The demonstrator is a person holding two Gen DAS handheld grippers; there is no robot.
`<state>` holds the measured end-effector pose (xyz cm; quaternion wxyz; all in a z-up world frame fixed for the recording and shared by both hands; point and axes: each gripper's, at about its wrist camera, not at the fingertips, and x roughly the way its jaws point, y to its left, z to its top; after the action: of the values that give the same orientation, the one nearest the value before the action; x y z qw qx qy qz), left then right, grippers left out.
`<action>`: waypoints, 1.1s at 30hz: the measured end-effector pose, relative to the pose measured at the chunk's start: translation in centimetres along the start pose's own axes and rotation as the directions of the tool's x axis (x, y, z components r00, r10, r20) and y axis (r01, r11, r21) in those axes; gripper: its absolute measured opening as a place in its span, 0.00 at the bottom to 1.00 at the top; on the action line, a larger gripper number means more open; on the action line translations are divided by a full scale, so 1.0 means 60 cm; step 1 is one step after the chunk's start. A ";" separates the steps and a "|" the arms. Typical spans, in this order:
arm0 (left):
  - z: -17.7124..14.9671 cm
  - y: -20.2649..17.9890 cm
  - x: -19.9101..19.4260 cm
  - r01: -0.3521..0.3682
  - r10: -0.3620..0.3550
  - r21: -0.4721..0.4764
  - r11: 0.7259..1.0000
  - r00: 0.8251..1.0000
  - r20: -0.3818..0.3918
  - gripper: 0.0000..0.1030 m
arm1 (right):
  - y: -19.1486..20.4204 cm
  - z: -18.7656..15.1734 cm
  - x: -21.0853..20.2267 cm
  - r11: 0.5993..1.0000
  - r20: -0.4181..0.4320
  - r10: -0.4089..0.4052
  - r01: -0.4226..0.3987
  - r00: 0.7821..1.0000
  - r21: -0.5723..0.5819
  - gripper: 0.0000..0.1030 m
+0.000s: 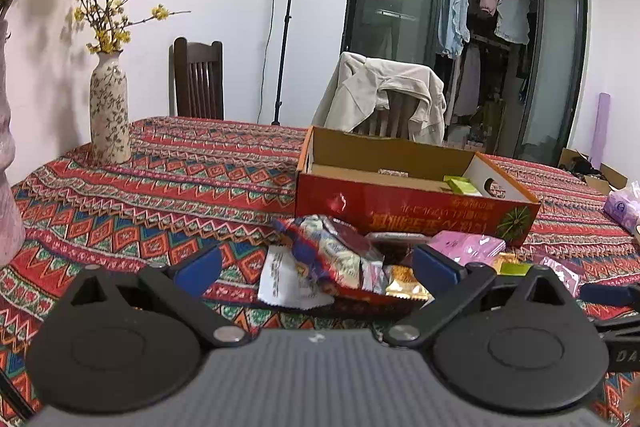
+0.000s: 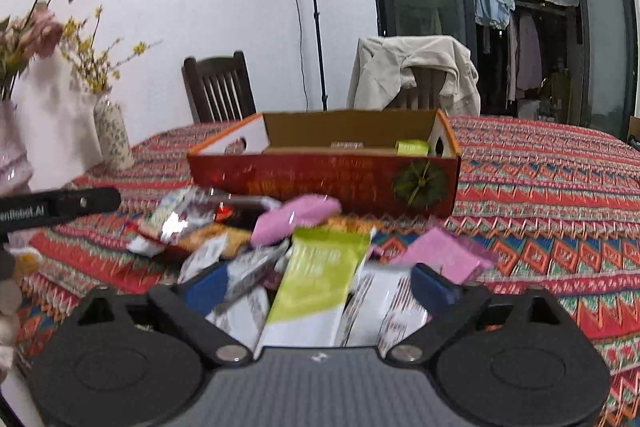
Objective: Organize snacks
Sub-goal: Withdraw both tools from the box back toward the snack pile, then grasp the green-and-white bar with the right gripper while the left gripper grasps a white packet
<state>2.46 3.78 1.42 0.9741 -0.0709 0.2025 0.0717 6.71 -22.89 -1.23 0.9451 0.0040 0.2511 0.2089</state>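
A heap of snack packets (image 1: 332, 259) lies on the patterned tablecloth in front of a red cardboard box (image 1: 400, 205). My left gripper (image 1: 318, 269) is open just short of the heap, its blue pads wide apart around a red-and-blue packet, touching nothing. In the right wrist view the box (image 2: 320, 183) stands beyond the heap and holds a green packet (image 2: 412, 147). My right gripper (image 2: 320, 285) is open low over the heap. A green-and-white packet (image 2: 316, 275) and white packets lie between its pads, which are not pressing on them. Pink packets (image 2: 440, 255) lie to the right.
A flowered vase (image 1: 109, 115) and a larger pink vase (image 1: 8, 187) stand at the table's left. Two chairs (image 1: 199, 79) are behind the table, one draped with a beige jacket (image 1: 384, 95). A tissue pack (image 1: 624, 207) lies at the right. The left tool's black body (image 2: 60, 207) shows at the left edge.
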 end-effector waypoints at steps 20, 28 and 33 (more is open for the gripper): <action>-0.021 -0.034 0.012 0.061 -0.059 0.042 0.997 0.997 -0.049 1.00 | -0.002 -0.017 0.009 1.000 -0.011 0.004 -0.004 1.000 0.029 0.34; -0.033 -0.063 0.016 0.113 -0.107 0.072 0.991 0.991 -0.076 1.00 | -0.027 -0.005 -0.004 0.998 0.045 0.004 -0.007 0.999 0.057 0.34; -0.049 -0.087 0.019 0.134 -0.127 0.087 0.987 0.988 -0.087 1.00 | -0.034 -0.006 -0.004 0.998 0.054 0.014 -0.018 0.998 0.063 0.34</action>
<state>3.25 -1.71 -1.11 0.9699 -0.0414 0.2398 -0.0048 7.15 -24.89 -1.65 0.9492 0.0417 0.2322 0.2081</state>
